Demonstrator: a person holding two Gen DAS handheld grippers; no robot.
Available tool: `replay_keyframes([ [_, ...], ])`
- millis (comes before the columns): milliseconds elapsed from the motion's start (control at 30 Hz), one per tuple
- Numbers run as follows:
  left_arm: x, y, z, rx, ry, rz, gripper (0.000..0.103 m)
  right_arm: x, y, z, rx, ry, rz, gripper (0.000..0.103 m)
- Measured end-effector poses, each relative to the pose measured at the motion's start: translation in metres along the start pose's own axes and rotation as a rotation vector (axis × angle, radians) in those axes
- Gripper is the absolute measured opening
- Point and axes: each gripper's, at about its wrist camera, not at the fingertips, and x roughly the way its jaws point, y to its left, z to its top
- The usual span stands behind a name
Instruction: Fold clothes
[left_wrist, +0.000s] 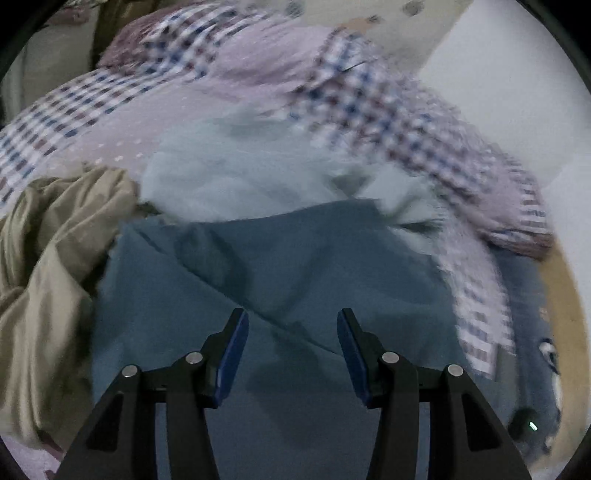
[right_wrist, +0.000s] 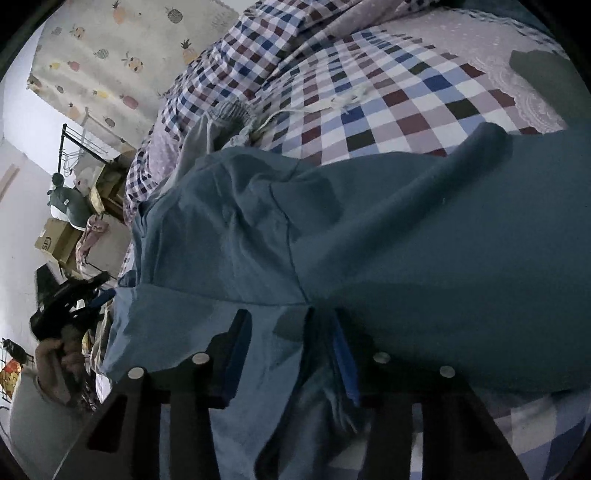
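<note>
A teal-blue garment (left_wrist: 280, 273) lies spread on the checked bed cover (left_wrist: 406, 125), right under my left gripper (left_wrist: 291, 332). That gripper is open, with nothing between its blue pads. In the right wrist view the same teal garment (right_wrist: 406, 229) covers the bed cover (right_wrist: 369, 99). My right gripper (right_wrist: 291, 347) is open too, and a fold of the cloth runs between its fingers, bunched against the right fingertip (right_wrist: 343, 354). The left gripper (right_wrist: 99, 291) shows at the far left, held by a hand (right_wrist: 55, 354).
A pale blue garment (left_wrist: 240, 177) lies beyond the teal one, and a crumpled khaki garment (left_wrist: 48, 258) lies to its left. A striped grey piece (right_wrist: 229, 114) lies on the bed. Off the bedside stand cardboard boxes (right_wrist: 55, 240), a metal rack (right_wrist: 74, 144) and a pineapple-print curtain (right_wrist: 122, 55).
</note>
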Motion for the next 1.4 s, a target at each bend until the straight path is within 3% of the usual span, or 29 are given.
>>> replay_keyframes([
  [167,0.025,0.004,0.011,0.016,0.083,0.126,0.053,0.002,-0.002,0.002,0.005,0.002,0.011,0.044],
  [233,0.031,0.003,0.013,0.023,0.101,0.151,0.053,0.003,-0.001,0.002,0.0,0.0,0.009,0.036],
  [300,0.037,0.004,0.016,0.016,0.112,0.17,0.041,0.003,0.0,0.003,-0.014,-0.006,-0.009,0.02],
  [333,0.04,0.007,0.017,0.001,0.116,0.18,0.024,0.003,0.0,0.003,-0.019,-0.011,-0.016,0.009],
  [367,0.042,0.01,0.018,-0.017,0.118,0.19,0.009,0.002,-0.001,0.004,-0.022,-0.019,-0.017,0.005],
  [400,0.042,0.014,0.019,-0.034,0.115,0.196,0.004,0.001,0.0,0.004,-0.025,-0.029,-0.018,0.003],
  [733,0.016,0.028,0.023,-0.084,-0.018,0.2,0.0,-0.018,0.006,0.012,-0.069,-0.142,-0.049,0.002],
  [933,-0.005,0.027,0.011,-0.067,-0.102,0.177,0.0,-0.011,-0.006,0.014,-0.034,-0.087,-0.176,0.007],
  [1000,-0.016,0.017,0.002,-0.02,-0.151,0.139,0.002,-0.026,-0.007,0.016,-0.02,-0.139,-0.168,0.013],
  [1067,-0.031,-0.002,-0.008,0.032,-0.178,0.055,0.014,-0.045,-0.005,0.018,-0.023,-0.199,-0.143,0.031],
  [1100,-0.038,-0.011,-0.013,0.058,-0.192,0.012,0.019,-0.056,-0.004,0.018,-0.028,-0.231,-0.127,0.048],
  [1167,-0.048,-0.028,-0.02,0.105,-0.205,-0.064,0.045,-0.078,-0.002,0.02,-0.044,-0.292,-0.1,0.051],
  [1233,-0.056,-0.056,-0.036,0.161,-0.213,-0.13,0.06,-0.101,-0.003,0.019,-0.066,-0.331,-0.109,0.055],
  [1300,-0.06,-0.087,-0.052,0.213,-0.213,-0.191,0.063,-0.123,-0.006,0.018,-0.08,-0.367,-0.124,0.056],
  [1400,-0.063,-0.138,-0.077,0.289,-0.204,-0.276,0.074,-0.164,-0.024,0.017,-0.054,-0.441,-0.162,0.07],
])
